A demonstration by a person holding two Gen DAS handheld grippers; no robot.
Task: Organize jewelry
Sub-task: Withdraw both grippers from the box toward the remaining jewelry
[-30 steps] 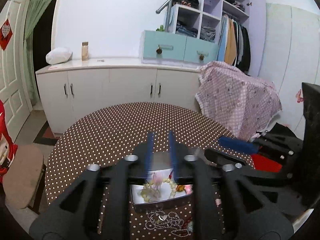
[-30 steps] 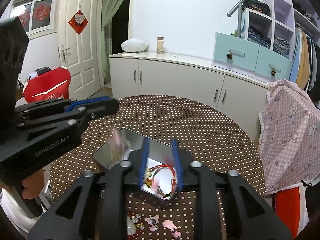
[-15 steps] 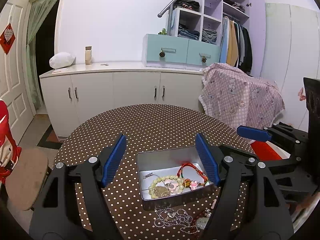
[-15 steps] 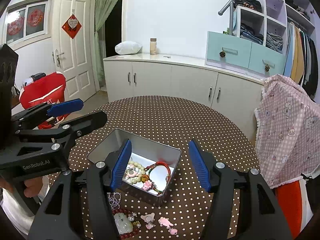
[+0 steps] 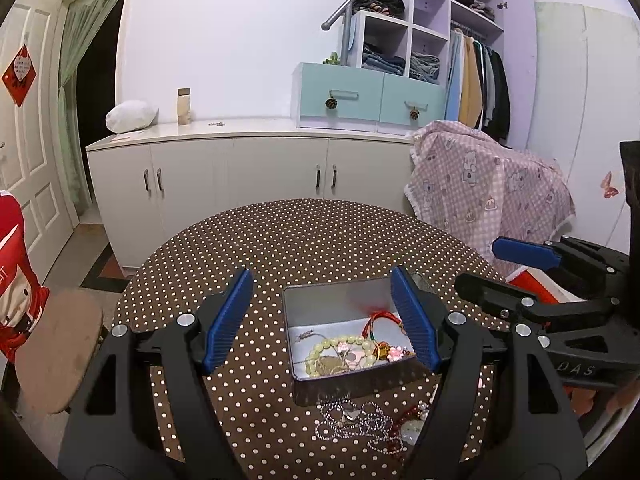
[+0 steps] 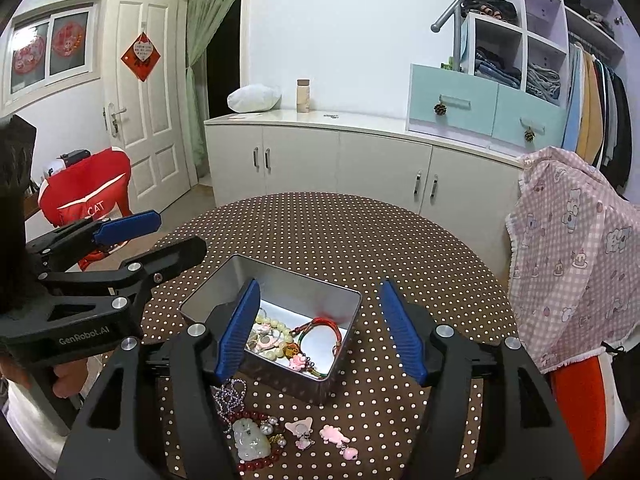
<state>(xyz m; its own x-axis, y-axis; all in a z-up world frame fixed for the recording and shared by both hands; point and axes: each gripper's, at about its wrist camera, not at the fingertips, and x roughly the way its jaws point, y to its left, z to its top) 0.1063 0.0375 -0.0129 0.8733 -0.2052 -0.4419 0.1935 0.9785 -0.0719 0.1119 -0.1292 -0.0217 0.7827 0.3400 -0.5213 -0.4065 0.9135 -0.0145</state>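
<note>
Both tongs spread wide over the jewelry tin, nothing held

Left tongs (image 5: 322, 318) gape wide, hovering with nothing between the pads. The right tongs (image 6: 320, 326) have just been opening and are empty too. The metal tin (image 6: 224, 280) sits on the polka-dot desk (image 6: 340, 232) toward its near edge, with a pale bead bracelet (image 5: 340, 342) and a red cord bracelet (image 6: 320, 330) inside. Loose on the desk between tin and near edge, left to right: silver chain (image 6: 230, 396), jade pendant on red beads (image 6: 250, 438), pink charms (image 6: 334, 436).
</note>
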